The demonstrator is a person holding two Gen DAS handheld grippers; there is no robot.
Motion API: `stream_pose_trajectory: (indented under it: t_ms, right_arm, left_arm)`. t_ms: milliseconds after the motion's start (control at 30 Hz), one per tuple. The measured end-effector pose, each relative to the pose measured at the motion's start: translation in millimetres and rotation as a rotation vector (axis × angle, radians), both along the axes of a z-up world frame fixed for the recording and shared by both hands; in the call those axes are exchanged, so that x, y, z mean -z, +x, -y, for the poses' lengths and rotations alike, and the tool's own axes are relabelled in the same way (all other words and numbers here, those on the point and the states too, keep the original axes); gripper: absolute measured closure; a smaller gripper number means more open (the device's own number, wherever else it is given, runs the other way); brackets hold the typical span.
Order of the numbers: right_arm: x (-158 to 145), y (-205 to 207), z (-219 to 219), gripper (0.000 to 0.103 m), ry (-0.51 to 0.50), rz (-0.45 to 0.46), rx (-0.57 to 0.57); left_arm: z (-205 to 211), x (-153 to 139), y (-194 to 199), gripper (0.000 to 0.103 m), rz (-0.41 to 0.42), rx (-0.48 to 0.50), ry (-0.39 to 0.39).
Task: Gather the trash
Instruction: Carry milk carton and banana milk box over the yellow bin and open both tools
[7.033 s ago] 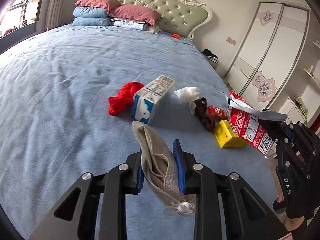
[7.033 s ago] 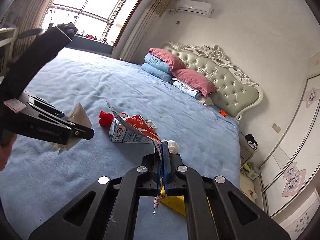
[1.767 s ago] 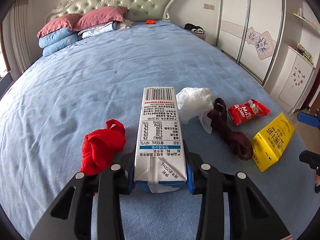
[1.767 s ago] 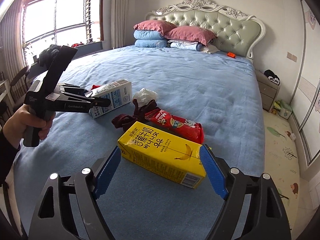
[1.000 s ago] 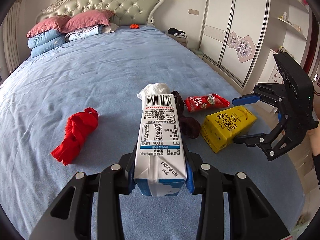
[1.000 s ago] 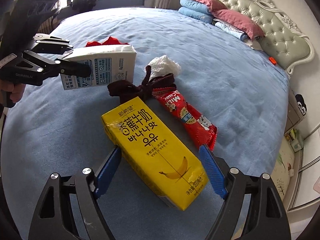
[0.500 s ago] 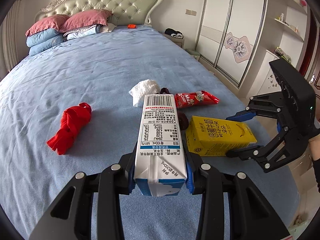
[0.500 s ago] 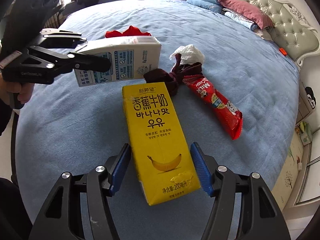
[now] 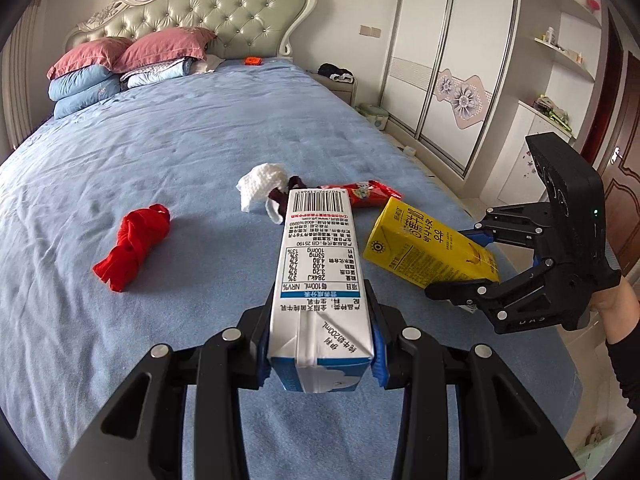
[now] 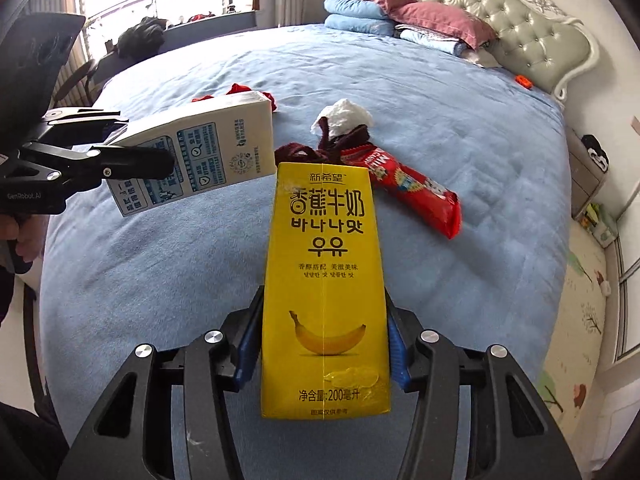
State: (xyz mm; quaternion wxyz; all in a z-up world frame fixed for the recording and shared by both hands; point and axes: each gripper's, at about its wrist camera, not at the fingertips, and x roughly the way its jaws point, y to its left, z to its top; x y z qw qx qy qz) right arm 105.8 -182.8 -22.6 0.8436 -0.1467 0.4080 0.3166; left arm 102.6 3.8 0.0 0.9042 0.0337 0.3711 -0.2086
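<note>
My left gripper (image 9: pixel 320 336) is shut on a white and blue milk carton (image 9: pixel 318 280) and holds it above the blue bed (image 9: pixel 180 152). My right gripper (image 10: pixel 322 344) is shut on a yellow banana milk carton (image 10: pixel 324 280), lifted off the bed; it also shows in the left wrist view (image 9: pixel 428 252). On the bed lie a red snack wrapper (image 10: pixel 408 188), a crumpled white tissue (image 9: pixel 260 184), a dark maroon cloth (image 10: pixel 320 148) and a red cloth (image 9: pixel 134 240). The left gripper with the milk carton (image 10: pixel 200 156) shows at the left of the right wrist view.
Pillows (image 9: pixel 120 64) are stacked at the padded headboard (image 9: pixel 224 16). A small orange object (image 9: pixel 253 60) lies near the headboard. A wardrobe (image 9: pixel 452 64) stands right of the bed. A nightstand (image 10: pixel 588 168) and a play mat (image 10: pixel 576 280) lie beside the bed.
My right gripper closed on the yellow carton and lifted it off the bed. My left gripper, earlier holding a beige cloth, now holds the milk carton raised.
</note>
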Motion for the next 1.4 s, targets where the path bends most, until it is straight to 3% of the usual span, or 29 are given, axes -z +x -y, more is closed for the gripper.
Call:
stream_pose_trajectory:
  t_ms: [267,500,800,1067,1400]
  right_arm:
    - [-32,-73,102,0.052,0.204,0.121,0.249]
    - [-36,-132,191,0.052,0.327,0.141,0.424]
    - [3,-194,288,0.052,0.324,0.095,0.655]
    - [57,-218,345,0.052,0.365,0.004,0.824]
    - [86,-217,375,0.052,0.401,-0.071,0.903]
  left_arm:
    - [72,-6,-21,0.065,-0.004,0.133,-0.02]
    - [171,5,-29,0.065,-0.056,0.299,-0.063]
    - [285,40,-40,0.065,-0.163,0.454,-0.069]
    - [375,84,-26,0.065,-0.338,0.521,-0.019]
    - [436,109,-11,0.065,-0.373,0.533,0.052]
